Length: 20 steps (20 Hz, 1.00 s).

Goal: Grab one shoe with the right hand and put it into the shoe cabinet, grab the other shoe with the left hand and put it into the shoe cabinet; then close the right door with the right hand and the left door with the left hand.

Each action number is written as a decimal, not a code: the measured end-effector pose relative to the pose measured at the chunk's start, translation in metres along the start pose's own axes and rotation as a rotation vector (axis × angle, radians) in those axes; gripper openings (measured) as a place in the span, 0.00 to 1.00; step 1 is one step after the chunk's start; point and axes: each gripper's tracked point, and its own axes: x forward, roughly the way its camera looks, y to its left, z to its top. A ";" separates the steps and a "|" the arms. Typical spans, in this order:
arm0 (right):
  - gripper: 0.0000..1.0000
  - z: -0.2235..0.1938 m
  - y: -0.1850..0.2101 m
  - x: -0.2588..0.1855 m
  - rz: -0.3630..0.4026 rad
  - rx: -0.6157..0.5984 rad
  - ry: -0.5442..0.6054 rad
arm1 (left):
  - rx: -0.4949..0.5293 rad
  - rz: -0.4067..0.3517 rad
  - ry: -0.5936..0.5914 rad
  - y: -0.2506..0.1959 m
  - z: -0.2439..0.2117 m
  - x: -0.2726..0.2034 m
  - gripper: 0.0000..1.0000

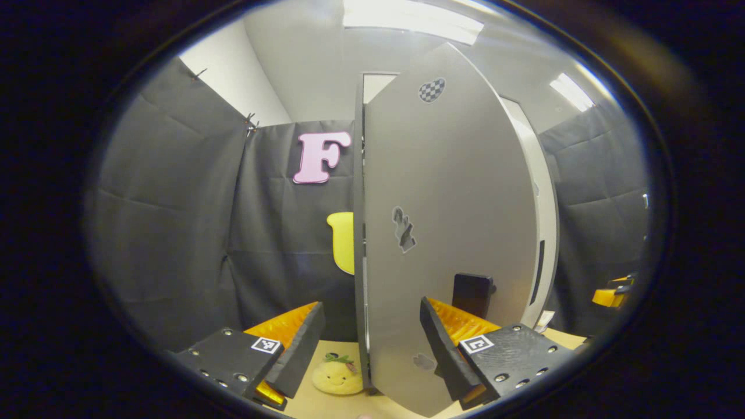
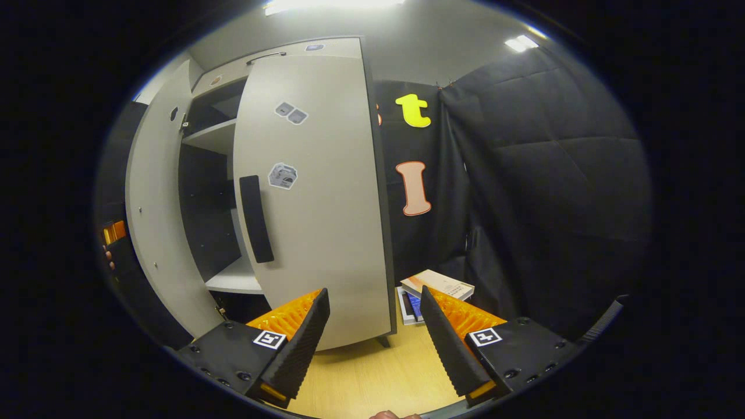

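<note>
In the left gripper view, black cloth hangs around the booth under a pale ceiling with strip lights, and a light wooden floor [image 1: 326, 401] shows at the bottom. The left gripper [image 1: 372, 343] is spread wide and holds nothing. The left door [image 1: 448, 233] of the shoe cabinet stands between its fingers, swung out and seen nearly edge-on, with a dark handle [image 1: 472, 294] low on its face and a few stickers on the panel. A small yellow plush toy [image 1: 337, 375] lies on the floor just left of the door's bottom edge. The other gripper [image 1: 614, 294] shows far to the right, partly hidden.

In the right gripper view, the same black cloth covers the wall on the right and the wooden floor [image 2: 361, 378] runs beneath. The right gripper [image 2: 375, 334] is also spread open and empty, near the lower edge of the right door [image 2: 314, 203], which is ajar and carries a dark vertical handle [image 2: 256, 218]. The cabinet [image 2: 215, 198] behind it is dark inside with pale shelves; whether the shoes lie within cannot be told. Some books [image 2: 433, 291] are stacked on the floor just right of the door.
</note>
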 end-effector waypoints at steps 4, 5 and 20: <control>0.92 -0.004 -0.031 0.005 -0.041 -0.005 0.027 | -0.027 -0.041 0.041 -0.042 -0.016 0.028 0.93; 0.98 -0.005 -0.037 0.007 -0.045 -0.003 0.043 | -0.037 -0.051 0.055 -0.056 -0.020 0.035 0.93; 0.98 0.015 -0.129 0.089 -0.052 0.118 0.058 | -0.112 0.175 0.048 -0.082 -0.029 0.027 0.95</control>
